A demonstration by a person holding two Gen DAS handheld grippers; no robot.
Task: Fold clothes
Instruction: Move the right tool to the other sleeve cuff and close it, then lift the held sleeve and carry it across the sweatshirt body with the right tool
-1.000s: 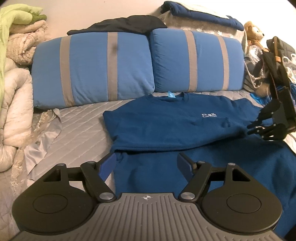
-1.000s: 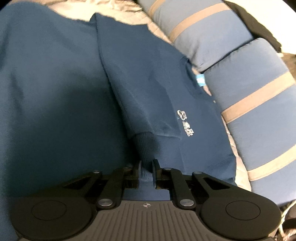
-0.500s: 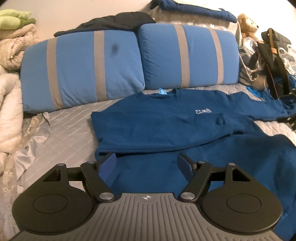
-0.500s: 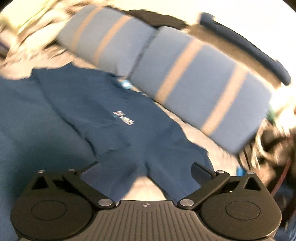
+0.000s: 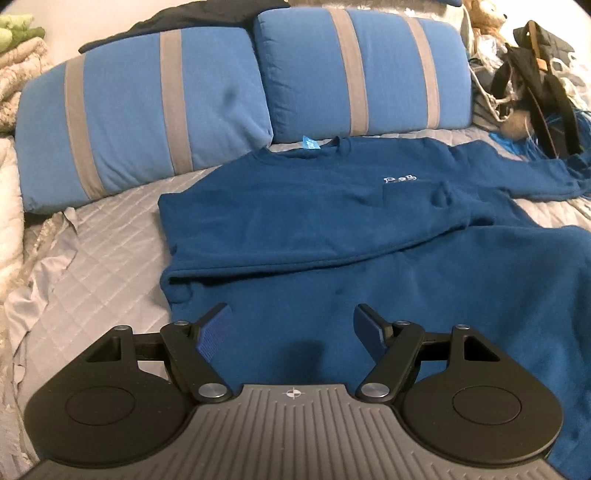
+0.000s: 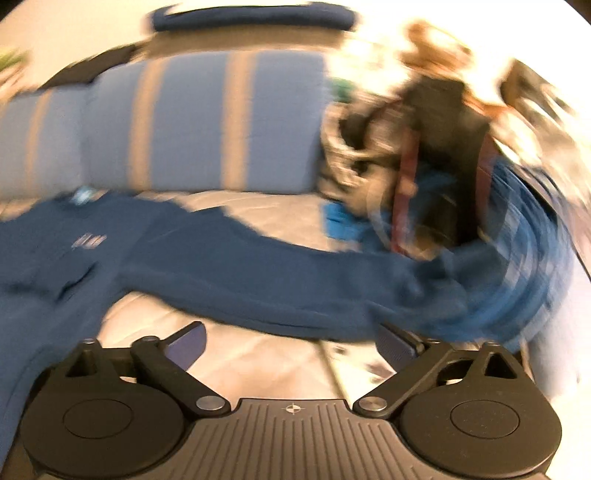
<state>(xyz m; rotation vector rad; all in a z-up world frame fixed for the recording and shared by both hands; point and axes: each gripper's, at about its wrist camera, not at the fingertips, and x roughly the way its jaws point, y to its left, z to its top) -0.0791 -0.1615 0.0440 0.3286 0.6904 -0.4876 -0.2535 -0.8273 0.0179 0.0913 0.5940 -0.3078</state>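
A dark blue sweatshirt point(image 5: 332, 214) lies flat on the grey quilted bed point(image 5: 110, 258), collar toward the pillows. One sleeve is folded across its chest; the other sleeve point(image 5: 517, 173) stretches out to the right. My left gripper point(image 5: 291, 328) hovers open over the sweatshirt's lower body, holding nothing. The right wrist view is blurred by motion. There my right gripper point(image 6: 291, 347) is open and empty above bare quilt, just short of the outstretched sleeve point(image 6: 277, 273).
Two blue pillows with grey stripes point(image 5: 166, 110) line the head of the bed. Blankets point(image 5: 14, 92) pile at the left. A dark bag with straps point(image 5: 535, 74), a stuffed bear point(image 5: 484, 14) and blue fabric point(image 6: 517, 258) crowd the right side.
My right gripper let go of the folded sleeve's cuff, opened, and swung right toward the outstretched sleeve. My left gripper stayed open and drifted slightly closer over the shirt.
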